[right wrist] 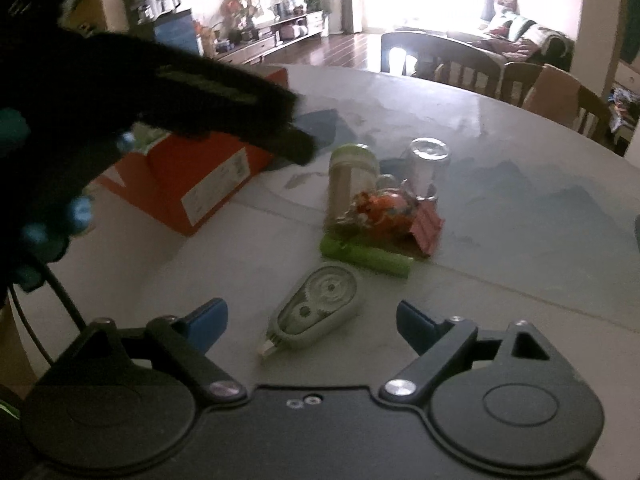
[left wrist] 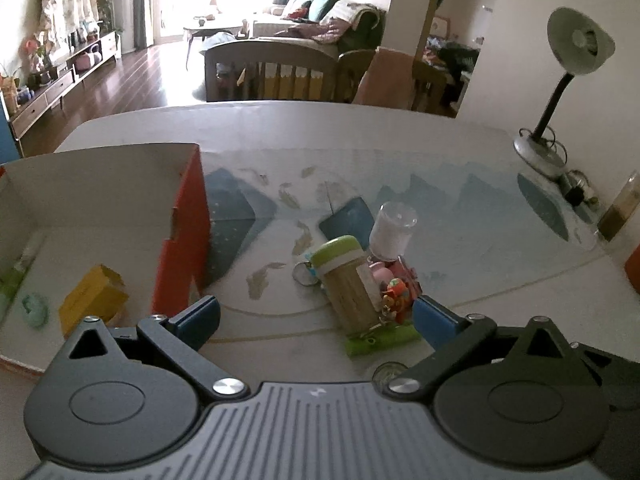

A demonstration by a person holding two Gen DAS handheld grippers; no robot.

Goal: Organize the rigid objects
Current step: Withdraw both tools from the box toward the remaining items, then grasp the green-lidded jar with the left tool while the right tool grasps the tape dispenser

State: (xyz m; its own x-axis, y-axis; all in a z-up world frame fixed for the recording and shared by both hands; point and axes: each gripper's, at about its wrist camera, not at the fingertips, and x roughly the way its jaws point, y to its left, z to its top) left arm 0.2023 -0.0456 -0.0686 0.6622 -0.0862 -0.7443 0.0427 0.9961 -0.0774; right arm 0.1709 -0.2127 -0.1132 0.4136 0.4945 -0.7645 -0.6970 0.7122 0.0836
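right gripper (right wrist: 312, 322): jaws spread, empty, correction tape dispenser (right wrist: 316, 306) on table between them, lower centre of frame, untouched. left gripper (left wrist: 316, 316): jaws spread wide, empty, at frame bottom. orange box (left wrist: 182, 236), frame left, holds yellow block (left wrist: 94, 298). remaining cluster mid-frame: green-lidded jar (left wrist: 346, 276), clear-capped bottle (left wrist: 390, 232), green tube (left wrist: 380, 342). risk: flat dispenser could skid from closing pads; crowded cluster could topple if brushed. surface: pale table (left wrist: 500, 280), printed mat. room: living room, chairs, sofa, desk lamp (left wrist: 568, 80) upper right.
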